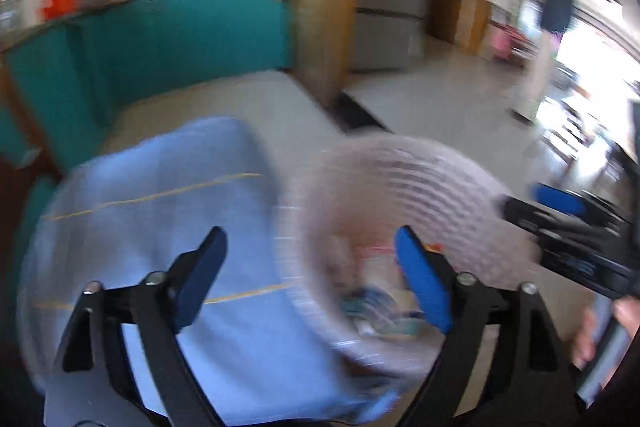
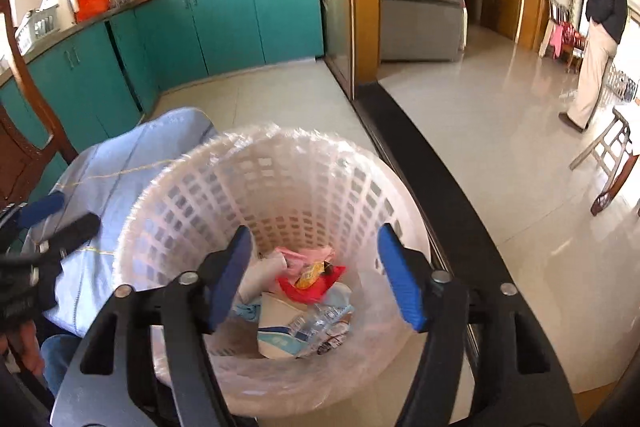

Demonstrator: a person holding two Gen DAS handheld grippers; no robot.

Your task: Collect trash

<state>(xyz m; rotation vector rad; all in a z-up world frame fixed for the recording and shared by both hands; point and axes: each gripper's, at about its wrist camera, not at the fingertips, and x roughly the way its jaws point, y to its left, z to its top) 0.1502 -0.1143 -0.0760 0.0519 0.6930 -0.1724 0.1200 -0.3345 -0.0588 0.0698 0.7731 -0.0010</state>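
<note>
A white lattice waste basket (image 2: 280, 179) with a clear liner stands on the tiled floor. It holds trash (image 2: 304, 291): a red wrapper, paper, a plastic bottle. My right gripper (image 2: 314, 275) is open and empty, right above the basket's mouth. In the blurred left wrist view the basket (image 1: 408, 195) is at centre right. My left gripper (image 1: 310, 271) is open and empty, straddling the basket's left rim and a light blue cloth (image 1: 160, 227). The left gripper also shows in the right wrist view (image 2: 56, 215), left of the basket.
The blue cloth (image 2: 120, 179) drapes over a seat next to the basket. Teal kitchen cabinets (image 2: 180, 27) stand behind, a wooden chair (image 2: 20, 131) at left. A black door track (image 2: 420, 155) crosses the floor. A person (image 2: 600, 27) walks at far right.
</note>
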